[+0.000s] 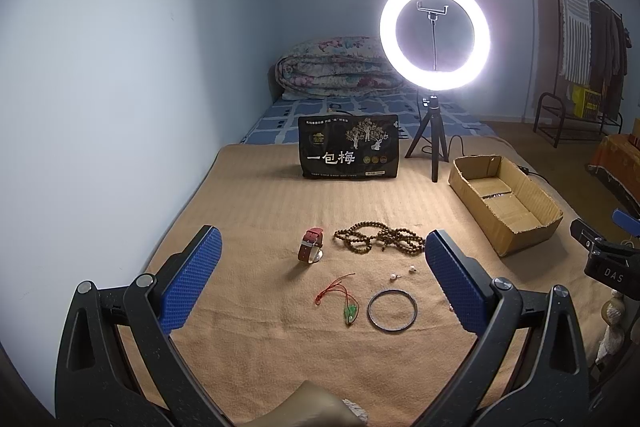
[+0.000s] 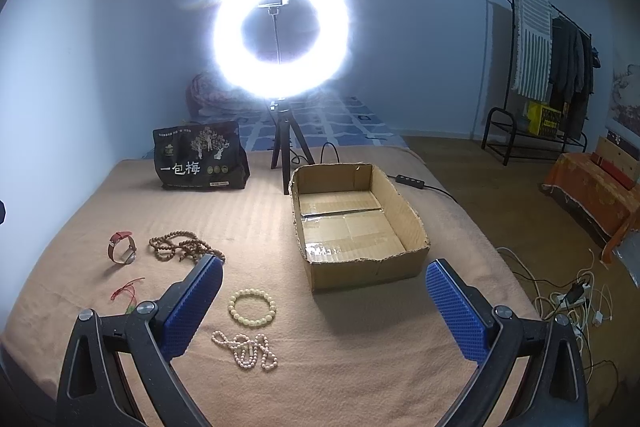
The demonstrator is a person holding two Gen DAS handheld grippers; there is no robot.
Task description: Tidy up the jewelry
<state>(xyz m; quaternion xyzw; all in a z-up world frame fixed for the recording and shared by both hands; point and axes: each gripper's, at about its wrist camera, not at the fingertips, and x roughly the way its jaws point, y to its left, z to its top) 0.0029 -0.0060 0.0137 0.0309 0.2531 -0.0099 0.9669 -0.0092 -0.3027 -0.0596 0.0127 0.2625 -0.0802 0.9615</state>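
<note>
Jewelry lies on a tan blanket (image 1: 260,211). In the left wrist view I see a red-strapped watch (image 1: 311,245), a brown bead necklace (image 1: 380,237), a red cord with a green pendant (image 1: 344,301), a dark bangle (image 1: 393,310) and two small earrings (image 1: 402,273). My left gripper (image 1: 322,259) is open and empty above them. In the right wrist view a pale bead bracelet (image 2: 252,307) and a pearl necklace (image 2: 248,345) lie between the fingers of my open, empty right gripper (image 2: 324,291). An empty cardboard box (image 2: 416,227) stands just ahead of it.
A lit ring light on a tripod (image 1: 435,35) and a black snack bag (image 1: 349,147) stand at the far edge of the blanket. A folded quilt (image 1: 336,69) lies beyond. The wall is at the left. A clothes rack (image 2: 548,67) and cables (image 2: 572,299) are at the right.
</note>
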